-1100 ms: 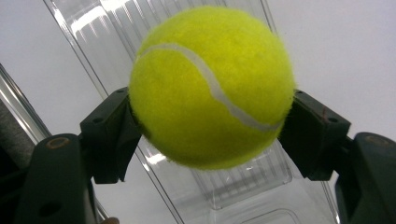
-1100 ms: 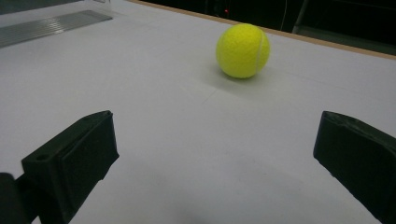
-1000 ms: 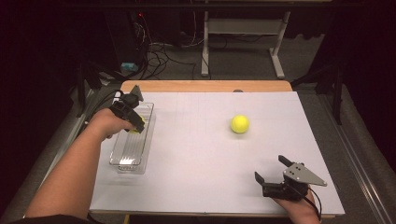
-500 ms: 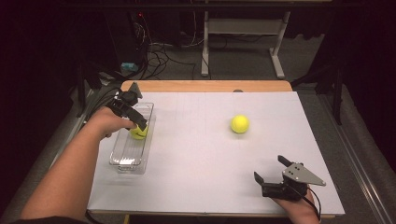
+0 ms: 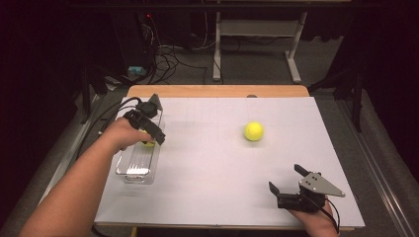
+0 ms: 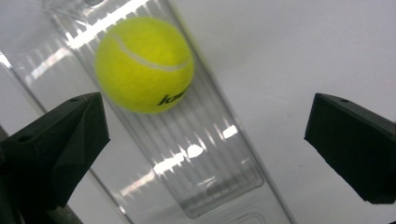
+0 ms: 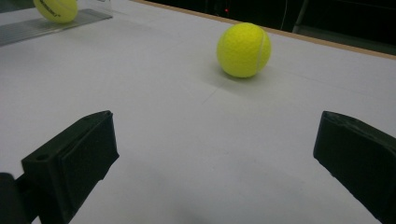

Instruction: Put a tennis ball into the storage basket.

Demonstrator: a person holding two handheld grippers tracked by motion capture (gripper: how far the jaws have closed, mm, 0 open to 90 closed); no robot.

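Left gripper (image 5: 148, 129) standing wide open over the clear tray (image 5: 134, 170), its tennis ball (image 6: 144, 64) lying free inside.

In the left gripper view the jaws are spreading far apart and gripping nothing, having just been opening; the ball is lying in the ribbed tray beyond the left jaw, apart from both jaws, with dark lettering showing on its felt, a detail the high view is leaving too small to read. The high view is placing that tray at the left edge of the white table (image 5: 212, 197), with the right gripper (image 5: 289, 185) resting near the front right corner, jaws also gaping and empty. The right gripper view is looking across the table at a second tennis ball (image 7: 243, 50), well apart from its jaws.
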